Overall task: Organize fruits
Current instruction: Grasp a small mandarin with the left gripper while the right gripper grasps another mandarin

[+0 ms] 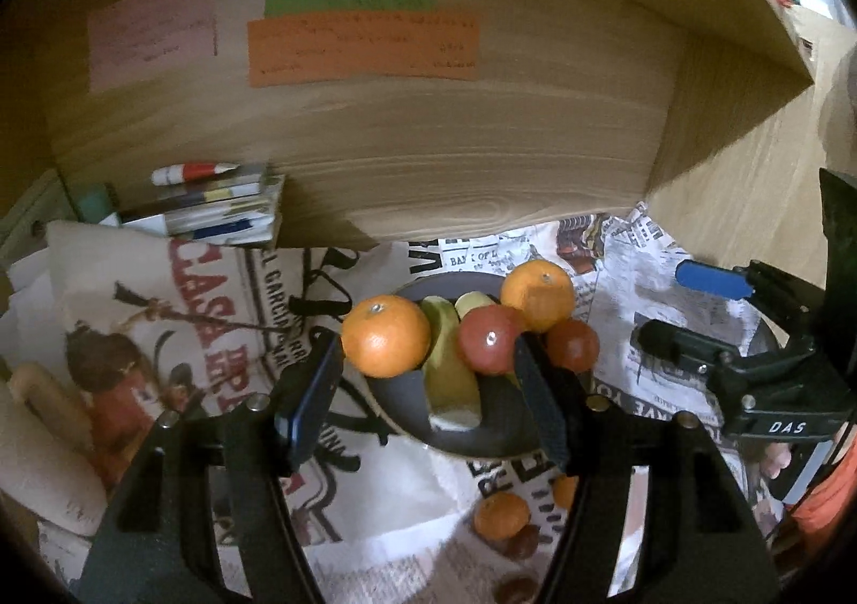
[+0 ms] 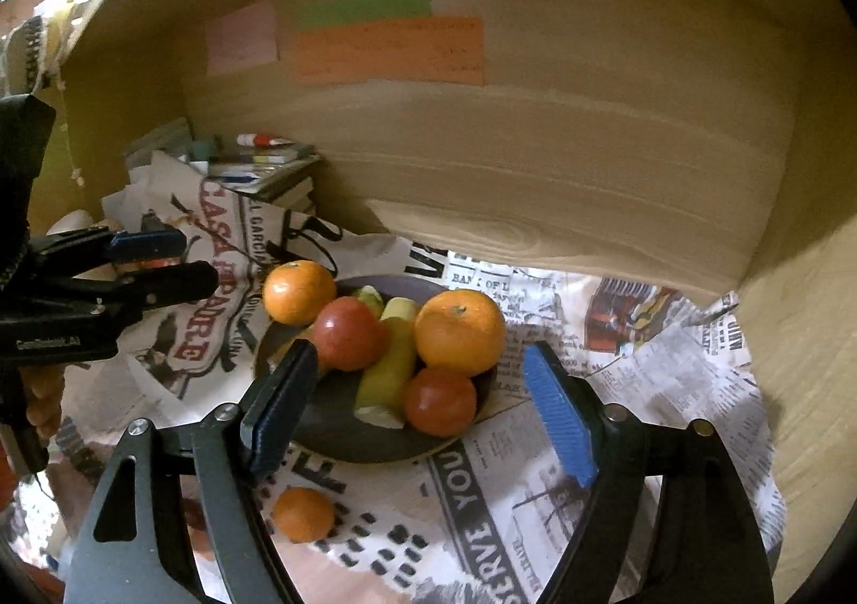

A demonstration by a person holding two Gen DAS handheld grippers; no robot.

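Note:
A dark plate on the newspaper holds two oranges, two red fruits and a yellow-green banana. My left gripper is open and empty above the plate's near edge. My right gripper is open and empty over the plate's near side; it also shows at the right of the left wrist view. A loose orange and small dark-red fruits lie on the paper in front of the plate.
Newspaper covers the surface inside a wooden alcove with coloured notes on its back wall. A printed cloth bag and a stack of books sit at the left.

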